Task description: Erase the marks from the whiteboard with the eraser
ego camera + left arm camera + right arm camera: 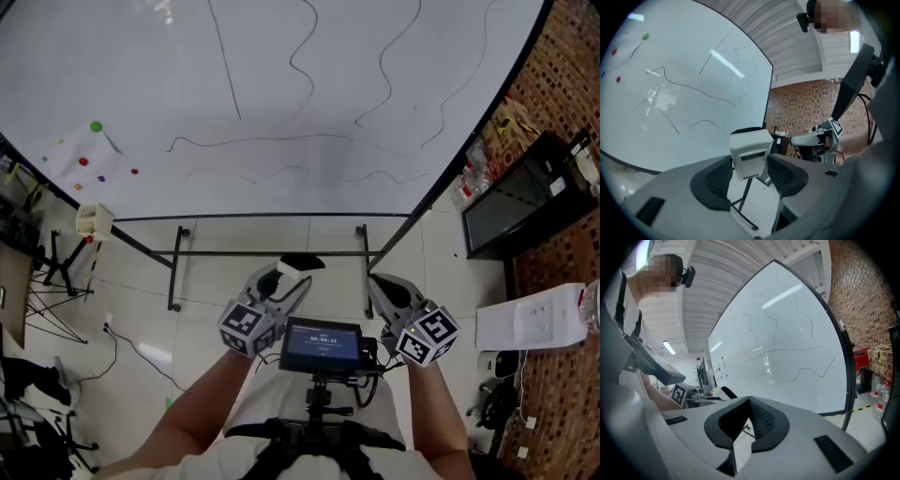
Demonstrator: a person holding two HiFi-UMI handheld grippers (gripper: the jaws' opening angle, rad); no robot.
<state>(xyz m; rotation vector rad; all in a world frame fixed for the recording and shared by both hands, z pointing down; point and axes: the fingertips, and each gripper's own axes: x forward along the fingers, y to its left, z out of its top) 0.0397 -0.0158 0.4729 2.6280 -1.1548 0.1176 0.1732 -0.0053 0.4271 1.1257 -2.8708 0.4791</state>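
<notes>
Head view, from the left: a few small coloured magnets (96, 127) sit on the left part of the one whiteboard (141, 56). Below it, the left gripper (281, 281) is closed firmly on the one eraser (298, 264). Left gripper view shows this white block pinched between both pads, well apart from the board. The right gripper (382, 286) has its jaws fully together, with nothing between them. I count about six thin black lines (281, 139), none wiped yet. In my judgement the risk is this: the eraser looks held by its lower part only, so pressing against the board may twist it or make it slip out.
</notes>
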